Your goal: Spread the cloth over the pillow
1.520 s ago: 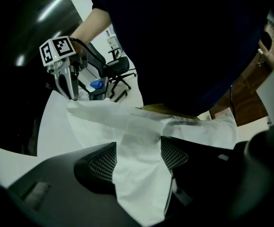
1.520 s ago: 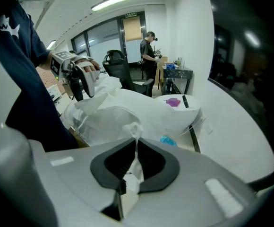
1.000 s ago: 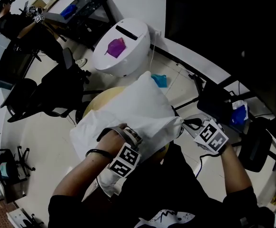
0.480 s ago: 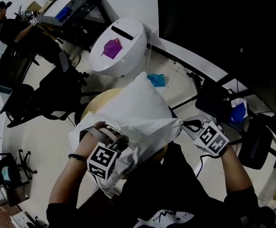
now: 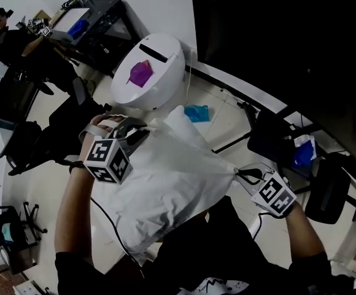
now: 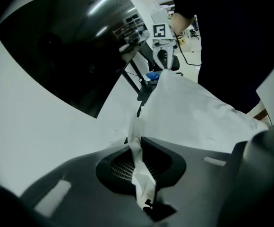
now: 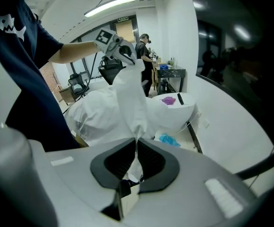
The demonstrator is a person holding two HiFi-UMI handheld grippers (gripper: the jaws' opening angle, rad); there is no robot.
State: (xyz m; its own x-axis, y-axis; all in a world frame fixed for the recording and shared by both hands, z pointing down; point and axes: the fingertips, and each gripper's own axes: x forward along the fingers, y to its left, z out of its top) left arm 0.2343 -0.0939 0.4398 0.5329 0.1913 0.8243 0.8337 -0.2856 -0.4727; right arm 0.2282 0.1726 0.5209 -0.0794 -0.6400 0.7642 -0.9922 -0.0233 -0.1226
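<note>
The white cloth point(image 5: 172, 180) hangs stretched in the air between my two grippers. It hides most of the white pillow, whose far corner point(image 5: 177, 117) pokes out above it. My left gripper point(image 5: 138, 131) is raised at the far left and is shut on one cloth corner, which is pinched between its jaws point(image 6: 139, 167). At the right, my right gripper point(image 5: 239, 174) is shut on the opposite corner point(image 7: 136, 157). In the right gripper view the cloth point(image 7: 130, 93) rises towards the left gripper point(image 7: 123, 51), with the pillow point(image 7: 92, 115) behind it.
A white round table point(image 5: 159, 88) with a purple object point(image 5: 140, 72) stands beyond the pillow. A blue item point(image 5: 196, 112) lies on the floor. Black office chairs stand at the left point(image 5: 49, 140) and right point(image 5: 273, 140). Another person point(image 5: 9, 39) works at a far desk.
My left gripper closed on the cloth's corner, then rose and swung to the far left, pulling the cloth up into a taut sheet. The right gripper held still.
</note>
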